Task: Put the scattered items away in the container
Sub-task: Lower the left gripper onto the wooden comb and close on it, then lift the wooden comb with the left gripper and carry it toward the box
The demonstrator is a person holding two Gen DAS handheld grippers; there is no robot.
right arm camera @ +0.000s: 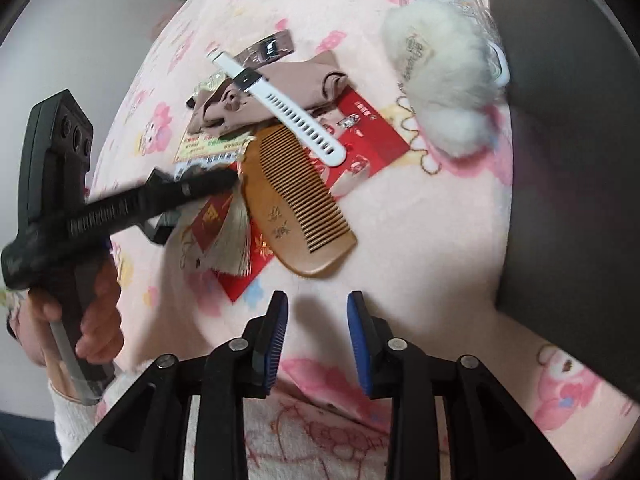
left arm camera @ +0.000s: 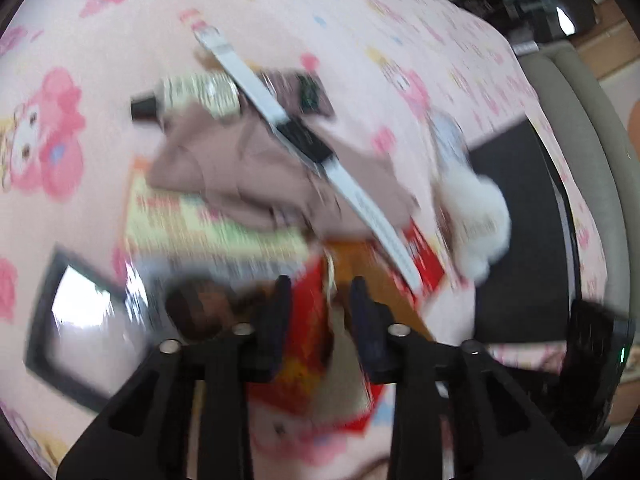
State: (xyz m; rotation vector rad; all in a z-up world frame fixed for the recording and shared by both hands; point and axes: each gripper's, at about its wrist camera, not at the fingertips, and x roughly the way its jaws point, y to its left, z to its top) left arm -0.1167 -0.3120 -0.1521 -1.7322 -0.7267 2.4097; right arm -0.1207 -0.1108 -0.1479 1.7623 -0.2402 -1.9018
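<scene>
two sets of fingers are open. my right fingers (right arm camera: 317, 312) sit closest; the comb (right arm camera: 298, 208) lies at twelve, long side slanting.

My left gripper (left arm camera: 320, 292) hangs with jaws parted over the red packet (left arm camera: 308, 336); beyond, a white watch (left arm camera: 308, 144) lies across brown cloth (left arm camera: 248, 176) on the pink blanket (left arm camera: 100, 60).
</scene>
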